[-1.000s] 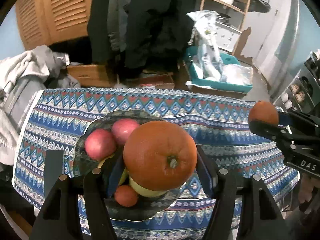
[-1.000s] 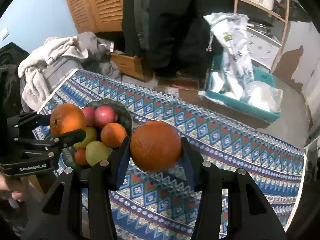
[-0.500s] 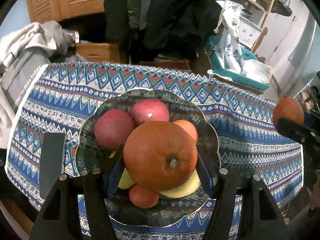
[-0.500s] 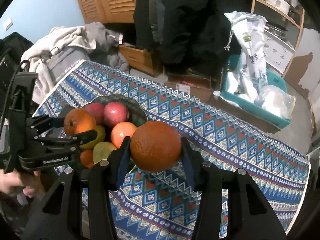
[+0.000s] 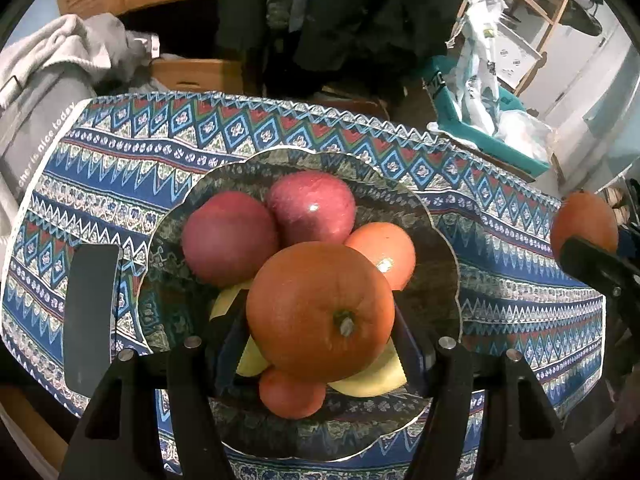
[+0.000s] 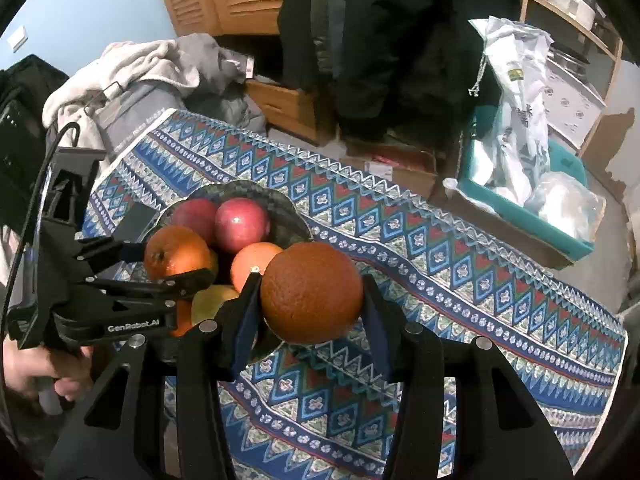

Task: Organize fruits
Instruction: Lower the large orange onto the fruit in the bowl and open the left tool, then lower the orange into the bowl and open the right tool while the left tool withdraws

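Observation:
My left gripper (image 5: 320, 320) is shut on a large orange (image 5: 320, 308) and holds it just above a dark patterned bowl (image 5: 440, 264). The bowl holds two red apples (image 5: 228, 236), a smaller orange (image 5: 384, 248), yellow fruit (image 5: 372, 380) and a small orange fruit (image 5: 292, 396). My right gripper (image 6: 310, 296) is shut on a second orange (image 6: 312, 292), held above the tablecloth just right of the bowl (image 6: 256, 192). The left gripper with its orange (image 6: 174, 250) shows in the right wrist view; the right gripper's orange (image 5: 584, 224) shows at the left view's right edge.
A patterned blue tablecloth (image 6: 460, 280) covers the table. A black flat object (image 5: 90, 312) lies left of the bowl. Behind the table are piled clothes (image 6: 140, 64), cardboard boxes (image 6: 288, 108), a teal bin with bags (image 6: 520, 184) and hanging dark coats (image 6: 380, 40).
My left gripper has moved forward over the bowl with its orange and come lower. My right gripper has moved closer to the bowl with its orange.

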Demonstrator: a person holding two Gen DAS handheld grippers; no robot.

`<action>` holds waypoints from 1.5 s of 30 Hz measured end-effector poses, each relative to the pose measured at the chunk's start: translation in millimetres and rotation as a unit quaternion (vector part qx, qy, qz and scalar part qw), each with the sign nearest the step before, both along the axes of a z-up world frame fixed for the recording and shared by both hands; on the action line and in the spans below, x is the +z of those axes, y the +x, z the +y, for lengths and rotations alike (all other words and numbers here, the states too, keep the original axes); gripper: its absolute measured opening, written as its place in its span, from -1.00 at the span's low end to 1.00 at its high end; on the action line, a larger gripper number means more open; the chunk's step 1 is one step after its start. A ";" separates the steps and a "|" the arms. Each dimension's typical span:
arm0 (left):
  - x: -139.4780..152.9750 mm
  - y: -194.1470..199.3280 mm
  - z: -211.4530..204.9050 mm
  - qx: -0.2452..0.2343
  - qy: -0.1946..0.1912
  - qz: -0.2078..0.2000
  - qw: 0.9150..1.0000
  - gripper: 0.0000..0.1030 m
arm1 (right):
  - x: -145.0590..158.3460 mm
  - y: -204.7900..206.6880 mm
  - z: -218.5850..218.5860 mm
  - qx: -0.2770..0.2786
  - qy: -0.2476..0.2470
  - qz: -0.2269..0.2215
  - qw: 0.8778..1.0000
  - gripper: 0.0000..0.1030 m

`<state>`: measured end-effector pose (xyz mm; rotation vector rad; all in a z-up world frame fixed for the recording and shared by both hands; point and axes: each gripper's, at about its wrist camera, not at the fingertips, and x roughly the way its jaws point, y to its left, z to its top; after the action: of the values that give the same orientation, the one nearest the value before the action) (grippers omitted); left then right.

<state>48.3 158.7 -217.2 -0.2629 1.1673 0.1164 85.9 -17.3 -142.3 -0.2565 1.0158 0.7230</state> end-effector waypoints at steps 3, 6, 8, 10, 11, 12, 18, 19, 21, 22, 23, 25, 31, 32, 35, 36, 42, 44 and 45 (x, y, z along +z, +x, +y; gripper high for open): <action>-5.5 1.2 2.7 0.004 -0.005 0.008 1.000 0.32 | -1.6 -0.2 3.1 0.003 0.000 0.002 1.000 -0.07; -6.9 2.1 4.9 0.008 -0.013 0.015 1.000 0.31 | -1.8 -0.5 5.1 0.005 0.000 0.002 1.000 -0.07; 0.4 1.3 4.3 0.010 -0.002 0.002 1.000 0.31 | -2.0 -0.2 5.4 0.004 0.000 0.003 1.000 -0.07; 9.7 1.7 2.4 0.002 -0.003 -0.009 1.000 0.33 | -2.2 -0.2 5.5 0.004 0.000 0.003 1.000 -0.07; 14.5 1.4 1.1 0.000 -0.002 -0.012 1.000 0.35 | -2.1 -0.2 5.4 0.004 0.000 0.003 1.000 -0.07; 16.5 1.2 0.8 -0.001 0.000 -0.013 1.000 0.39 | -2.6 0.0 5.3 0.004 0.000 0.003 1.000 -0.07; 30.9 -9.6 2.1 -0.002 -0.004 -0.021 1.000 0.40 | -4.7 -1.9 6.9 0.006 0.001 0.008 1.000 -0.07; 33.7 -12.7 3.3 -0.001 -0.001 -0.023 1.000 0.40 | -4.6 -2.7 7.7 0.007 0.001 0.008 1.000 -0.07; 38.0 -19.7 5.0 0.001 0.005 -0.027 1.000 0.40 | -4.5 -4.2 10.0 0.010 0.002 0.008 1.000 -0.07; 40.1 -22.8 6.8 0.002 0.007 -0.028 1.000 0.40 | -4.2 -5.1 11.4 0.012 0.002 0.007 1.000 -0.07; 42.1 -25.9 9.6 0.005 0.008 -0.028 1.000 0.40 | -4.2 -5.8 13.3 0.014 0.003 0.008 1.000 -0.07; 45.9 -32.7 15.7 0.013 0.007 -0.029 0.999 0.40 | -4.5 -6.6 16.0 0.017 0.004 0.009 1.000 -0.07; 55.2 -52.6 38.9 0.042 -0.003 -0.039 0.998 0.40 | -9.7 -13.2 31.7 0.031 0.009 0.023 0.999 -0.07; 56.1 -55.4 42.7 0.048 -0.003 -0.039 0.998 0.40 | -11.5 -16.1 36.4 0.035 0.009 0.025 0.999 -0.07; 56.7 -61.7 51.1 0.059 -0.003 -0.040 0.997 0.40 | -17.5 -25.2 49.6 0.051 0.005 0.031 0.998 -0.07; 56.2 -64.2 53.4 0.060 -0.001 -0.039 0.997 0.40 | -19.7 -28.1 53.9 0.056 0.003 0.034 0.998 -0.07; 53.7 -78.2 65.7 0.071 0.007 -0.034 0.997 0.40 | -38.0 -43.6 80.3 0.081 -0.005 0.058 0.995 -0.07; 53.4 -83.8 69.5 0.074 0.015 -0.033 0.997 0.40 | -43.9 -46.5 88.0 0.086 -0.005 0.067 0.994 -0.07; 52.6 -85.4 71.3 0.075 0.014 -0.032 0.997 0.40 | -45.9 -48.0 91.8 0.088 -0.006 0.070 0.994 -0.07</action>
<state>-37.1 230.0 -164.6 -0.3279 1.0802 0.2549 37.9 74.4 -188.1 -0.3121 1.1399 0.9049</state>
